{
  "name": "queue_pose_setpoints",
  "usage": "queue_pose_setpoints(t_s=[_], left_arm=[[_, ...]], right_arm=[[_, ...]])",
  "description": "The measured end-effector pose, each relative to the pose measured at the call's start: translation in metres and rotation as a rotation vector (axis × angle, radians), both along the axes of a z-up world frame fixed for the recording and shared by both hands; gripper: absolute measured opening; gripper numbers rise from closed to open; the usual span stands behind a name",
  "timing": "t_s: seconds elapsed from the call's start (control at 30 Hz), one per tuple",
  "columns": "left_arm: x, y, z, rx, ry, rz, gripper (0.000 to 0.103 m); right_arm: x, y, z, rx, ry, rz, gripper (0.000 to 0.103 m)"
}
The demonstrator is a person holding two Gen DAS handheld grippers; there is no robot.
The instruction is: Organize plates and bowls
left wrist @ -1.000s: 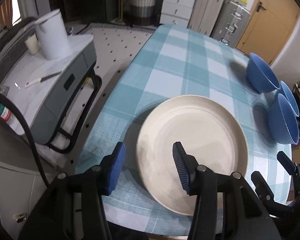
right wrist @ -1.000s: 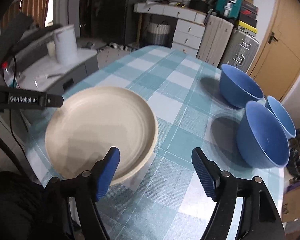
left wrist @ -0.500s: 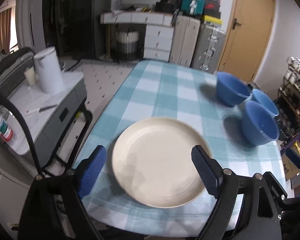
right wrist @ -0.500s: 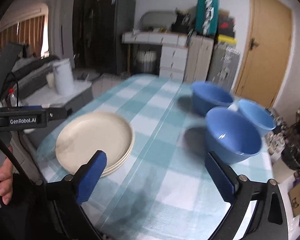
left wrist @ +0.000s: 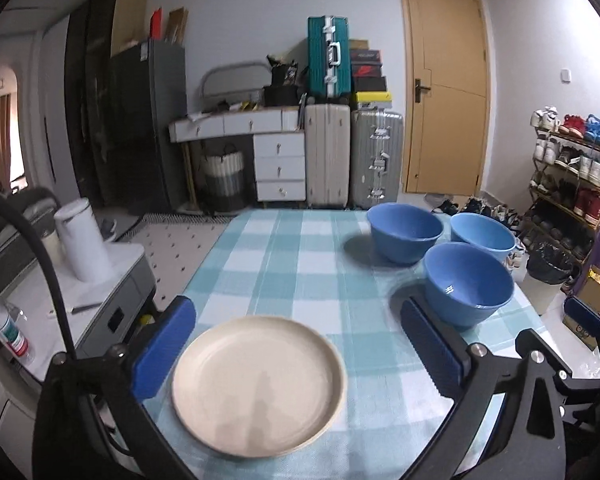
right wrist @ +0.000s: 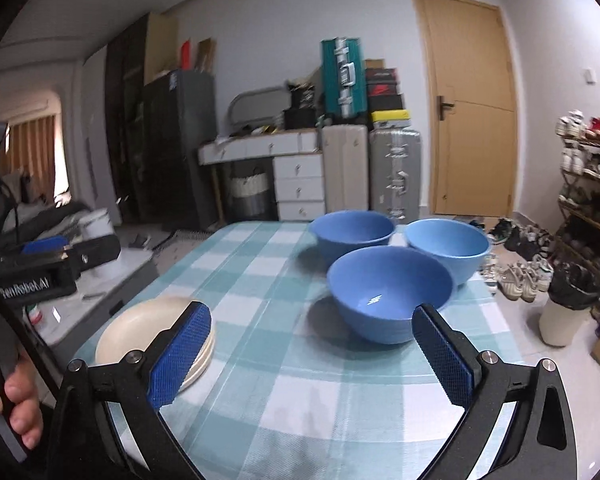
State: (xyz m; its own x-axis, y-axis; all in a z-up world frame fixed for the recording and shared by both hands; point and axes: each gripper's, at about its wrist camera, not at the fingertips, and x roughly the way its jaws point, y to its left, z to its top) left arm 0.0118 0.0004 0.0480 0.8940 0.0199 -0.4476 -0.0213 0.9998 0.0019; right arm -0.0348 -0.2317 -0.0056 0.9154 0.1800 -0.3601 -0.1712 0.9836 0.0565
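A table under a teal checked cloth (left wrist: 284, 264) fills the foreground. Stacked cream plates (left wrist: 259, 385) lie between the left gripper (left wrist: 298, 346) pads, untouched, its jaws opening. Three empty blue bowls (right wrist: 390, 294) cluster ahead of the wide-open, empty right gripper (right wrist: 314, 354).

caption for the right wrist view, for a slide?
Open right gripper above checked table: three blue bowls ahead, stacked cream plates at left.
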Motion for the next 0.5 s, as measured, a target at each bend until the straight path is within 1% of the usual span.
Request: queue_pose_setpoints(t_s=[0.17, 0.27, 0.4, 0.5], left_arm=[[0.006, -0.022, 0.001, -0.032, -0.035, -0.043, 0.103], [0.012, -0.035, -0.001, -0.031, -0.040, -0.064, 0.103], [0.019, -0.049, -0.008, 0.009, -0.053, -0.049, 0.103], [0.021, -0.052, -0.016, -0.011, -0.044, -0.057, 0.103]], right_arm=[[-0.004, -0.021, 0.002, 0.010, -0.015, -0.101, 0.102], [-0.005, -0.032, 0.003, 0.005, -0.007, -0.140, 0.102], [-0.004, -0.047, 0.001, 0.053, 0.001, -0.128, 0.102], [-0.008, -0.050, 0.003, 0.050, -0.013, -0.141, 0.102]])
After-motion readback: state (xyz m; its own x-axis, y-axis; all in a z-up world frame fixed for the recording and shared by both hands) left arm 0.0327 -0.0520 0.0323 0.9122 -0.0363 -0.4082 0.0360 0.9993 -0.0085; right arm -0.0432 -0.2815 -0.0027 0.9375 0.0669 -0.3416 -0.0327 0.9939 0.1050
